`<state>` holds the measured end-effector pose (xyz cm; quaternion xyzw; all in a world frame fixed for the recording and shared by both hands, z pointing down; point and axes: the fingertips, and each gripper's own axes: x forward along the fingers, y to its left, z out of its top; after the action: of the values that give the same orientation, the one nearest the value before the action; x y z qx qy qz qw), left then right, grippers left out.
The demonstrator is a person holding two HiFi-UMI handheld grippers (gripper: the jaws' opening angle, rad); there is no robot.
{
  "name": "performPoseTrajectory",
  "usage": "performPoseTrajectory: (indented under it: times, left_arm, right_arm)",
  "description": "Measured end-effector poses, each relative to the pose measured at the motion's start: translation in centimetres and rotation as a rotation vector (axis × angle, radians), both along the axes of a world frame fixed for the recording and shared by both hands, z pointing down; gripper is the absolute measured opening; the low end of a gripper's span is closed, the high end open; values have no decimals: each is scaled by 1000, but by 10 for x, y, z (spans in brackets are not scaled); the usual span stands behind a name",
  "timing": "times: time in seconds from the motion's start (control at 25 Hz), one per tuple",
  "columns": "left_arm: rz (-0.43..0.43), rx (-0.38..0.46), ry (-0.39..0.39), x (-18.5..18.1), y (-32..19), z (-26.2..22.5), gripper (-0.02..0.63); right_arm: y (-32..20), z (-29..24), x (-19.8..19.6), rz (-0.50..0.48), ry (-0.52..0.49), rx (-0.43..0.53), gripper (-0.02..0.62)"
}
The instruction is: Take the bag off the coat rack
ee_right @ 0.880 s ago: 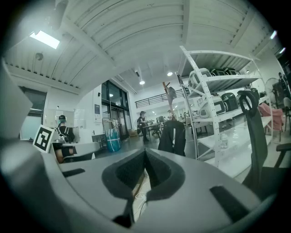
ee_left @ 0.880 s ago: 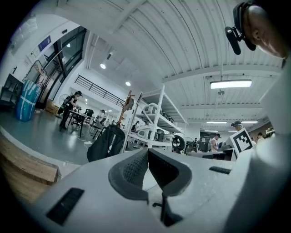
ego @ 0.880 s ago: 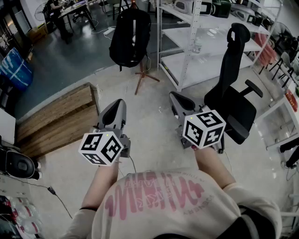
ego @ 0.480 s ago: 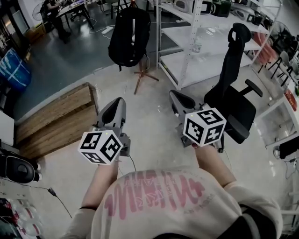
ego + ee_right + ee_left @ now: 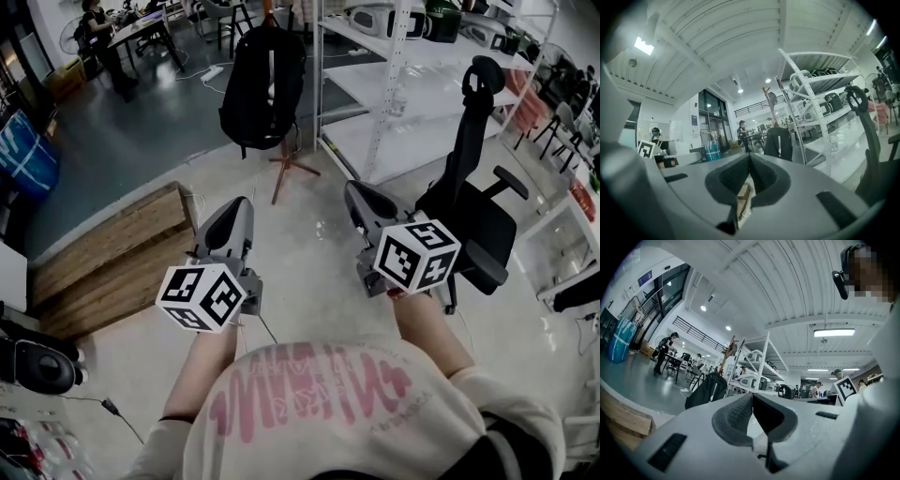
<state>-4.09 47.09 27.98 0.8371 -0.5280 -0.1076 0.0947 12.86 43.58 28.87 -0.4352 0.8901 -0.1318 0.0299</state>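
**Head view.** Drawn a little nearer over the last second, with the bag (image 5: 264,84) a touch lower and fuller in frame than before. Hanging black and slack from the top of the coat rack (image 5: 292,167), close beside the front post of the white shelving (image 5: 382,94). For the task, an approach only: no reach begun, bag not yet touched. Left gripper (image 5: 240,204) and right gripper (image 5: 353,190) held level, side by side over bare floor (image 5: 309,253), both aimed toward the rack and well short of it. Bag ahead, roughly between the two lines of aim, somewhat closer to the left one. Office chair (image 5: 469,202) just to the right of the right gripper.

**Left gripper view.** Jaws pressed fully together, nothing between them. Bag (image 5: 705,390) beyond the tips and off to their left, well apart.

**Right gripper view.** Jaws likewise closed and empty. Pale brown sliver (image 5: 743,199) visible in the slot under the pads, apparently background rather than anything gripped. Bag (image 5: 779,143) just right of the jaw line, above the tips, well apart.

Probably more walking first, then jaws opened before any grip on a strap or the top loop.
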Motion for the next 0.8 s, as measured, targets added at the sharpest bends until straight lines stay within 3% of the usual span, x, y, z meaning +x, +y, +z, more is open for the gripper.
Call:
performPoseTrajectory:
  times: [0.16, 0.48, 0.8]
  left_arm:
    - [3, 30, 14, -16, -14, 1, 3]
    - [7, -27, 58, -38, -51, 26, 3]
    - [-24, -39, 56, -56, -124, 46, 3]
  right_arm:
    - [-12, 11, -13, 15, 25, 2, 6]
    - [-45, 31, -36, 6, 81, -29, 5]
    - [-127, 49, -43, 11, 84, -25, 6]
